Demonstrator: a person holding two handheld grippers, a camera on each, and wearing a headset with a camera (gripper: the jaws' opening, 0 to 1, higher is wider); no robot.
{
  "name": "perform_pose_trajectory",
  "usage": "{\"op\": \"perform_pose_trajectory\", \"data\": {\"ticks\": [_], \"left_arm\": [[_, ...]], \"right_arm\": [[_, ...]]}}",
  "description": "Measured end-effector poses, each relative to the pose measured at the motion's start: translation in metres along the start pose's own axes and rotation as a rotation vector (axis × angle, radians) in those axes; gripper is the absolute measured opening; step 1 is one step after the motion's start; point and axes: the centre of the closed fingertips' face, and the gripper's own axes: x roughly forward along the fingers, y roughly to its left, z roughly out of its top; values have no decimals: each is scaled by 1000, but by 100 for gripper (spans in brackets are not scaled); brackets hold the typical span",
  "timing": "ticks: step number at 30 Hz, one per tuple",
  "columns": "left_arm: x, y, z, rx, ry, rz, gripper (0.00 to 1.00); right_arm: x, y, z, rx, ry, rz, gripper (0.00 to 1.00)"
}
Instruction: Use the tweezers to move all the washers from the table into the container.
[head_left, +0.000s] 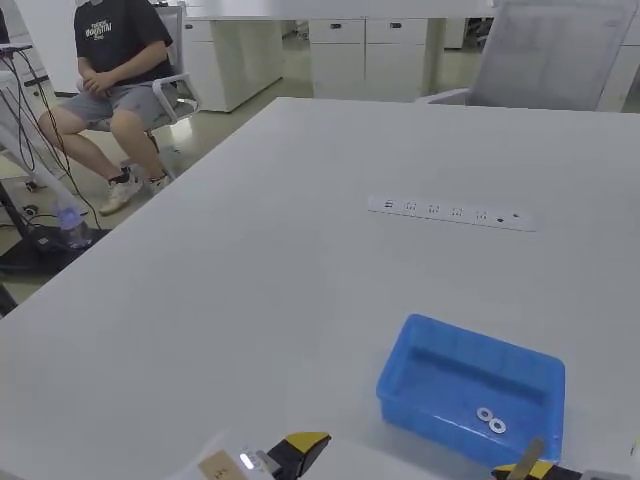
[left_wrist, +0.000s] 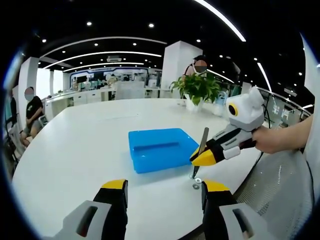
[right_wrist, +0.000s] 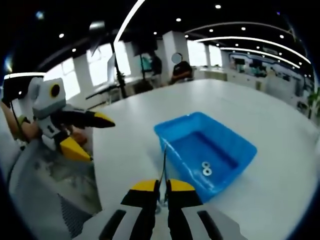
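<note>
The right gripper's (right_wrist: 160, 186) jaws are pressed together on the tweezers (right_wrist: 163, 160), which reach forward from between them as a thin dark blade. In the left gripper view the tool points steeply down. Its tip hangs right over the loose washers (left_wrist: 196, 186), which lie on the counter (left_wrist: 75, 150) close to its near edge, just beside a near corner of the blue container (left_wrist: 160, 164). I cannot tell whether the tip touches a washer or has hold of one. The left gripper's (left_wrist: 165, 187) jaws stand wide apart with nothing between them, low over the same near edge.

Two washers (right_wrist: 206, 170) already lie side by side on the container's floor, so the job looks partly done. The step in hand appears to be picking up the next washer from the counter.

That pick likely calls for fine placing. A flat ring on a smooth counter offers little to catch, so the tips should close across its rim or through the hole. After that comes a short lift over the container's near wall and a release above its floor. The spare gripper probably need only keep clear.
</note>
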Motion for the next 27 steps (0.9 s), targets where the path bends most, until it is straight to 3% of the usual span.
{"op": "perform_pose_trajectory", "data": {"ticks": [7,27], "left_arm": [[0,1,0,0,-1,0,59],[-1,1,-1,5,3,4,58]], "right_arm": [[2,10,-1,-145,28,3,4],[1,6,1,-134,24,-5,3]]}}
